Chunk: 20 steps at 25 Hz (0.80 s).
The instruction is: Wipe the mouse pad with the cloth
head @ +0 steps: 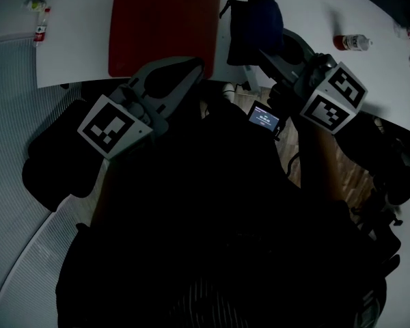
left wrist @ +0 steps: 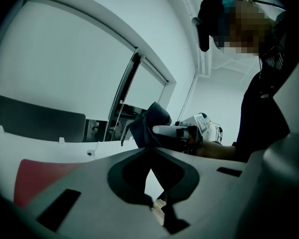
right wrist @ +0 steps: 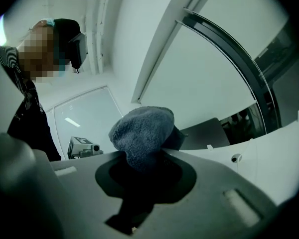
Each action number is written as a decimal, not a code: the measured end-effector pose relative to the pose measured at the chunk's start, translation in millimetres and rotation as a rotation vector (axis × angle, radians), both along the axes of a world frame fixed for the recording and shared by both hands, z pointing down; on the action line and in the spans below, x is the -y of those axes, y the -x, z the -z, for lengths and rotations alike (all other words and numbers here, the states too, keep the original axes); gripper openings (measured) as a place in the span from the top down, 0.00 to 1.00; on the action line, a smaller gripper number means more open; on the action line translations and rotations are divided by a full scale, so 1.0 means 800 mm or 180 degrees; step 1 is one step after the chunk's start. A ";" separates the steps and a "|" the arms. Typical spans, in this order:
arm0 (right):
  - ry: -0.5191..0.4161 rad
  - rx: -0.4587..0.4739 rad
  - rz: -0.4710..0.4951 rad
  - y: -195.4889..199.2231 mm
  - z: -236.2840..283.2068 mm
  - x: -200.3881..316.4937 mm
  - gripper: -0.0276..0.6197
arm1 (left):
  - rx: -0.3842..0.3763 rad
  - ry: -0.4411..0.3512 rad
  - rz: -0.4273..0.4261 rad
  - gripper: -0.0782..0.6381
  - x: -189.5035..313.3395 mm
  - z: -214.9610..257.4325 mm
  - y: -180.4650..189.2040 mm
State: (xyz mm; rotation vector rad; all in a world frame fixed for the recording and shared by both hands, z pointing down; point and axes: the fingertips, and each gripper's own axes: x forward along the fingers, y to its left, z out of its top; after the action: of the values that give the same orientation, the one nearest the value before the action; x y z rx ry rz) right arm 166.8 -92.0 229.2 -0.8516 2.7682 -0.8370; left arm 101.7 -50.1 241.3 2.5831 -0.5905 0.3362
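Mouse pad: red mouse pad (head: 165, 27) lies flat on the white table (head: 75, 19), its near edge close to the table's near edge.
Pad axis: slightly wider than deep in the head view, so the long axis runs left to right along the table edge, with the rounded corners square to it.
Cloth: dark blue cloth (head: 256, 20) is bunched into a lump just beside the pad's right edge and does not lie over the red surface. Whether it touches the table cannot be told.
Cloth direction: the wad sticks out past the jaw tips, pointing away from the person toward the far side of the table.
Right gripper: right gripper (head: 268, 52) is clamped on the cloth. In its own view the terry bundle (right wrist: 142, 133) fills the space between the jaws.
Left gripper: left gripper (head: 195, 70) has its tips drawn together with only a thin slit between them and nothing held. It is over the pad's near right corner, pointing at the pad.
Bottle: a red and white bottle (head: 352, 42) lies on the table, well apart to the right.
Small screen: a lit small screen (head: 263, 119) shows below the table edge, between the two grippers.
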 end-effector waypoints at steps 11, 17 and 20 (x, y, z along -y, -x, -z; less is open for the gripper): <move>-0.0185 -0.0348 -0.0377 -0.010 0.012 0.022 0.85 | 0.0058 -0.0243 -0.0465 0.88 0.044 -0.001 -0.003; -0.0203 -0.0514 -0.0702 -0.011 0.030 0.041 0.85 | -0.0061 -0.0311 -0.0678 0.88 0.089 0.010 0.010; -0.0209 -0.0585 -0.0782 0.016 0.033 0.063 0.85 | -0.0048 -0.0270 -0.0751 0.88 0.113 0.002 0.041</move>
State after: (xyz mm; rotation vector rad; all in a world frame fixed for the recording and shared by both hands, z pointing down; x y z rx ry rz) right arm 154.4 -142.2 202.8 -1.2821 2.7437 -0.6514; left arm 69.0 -140.4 240.0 2.7405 -0.2998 0.3752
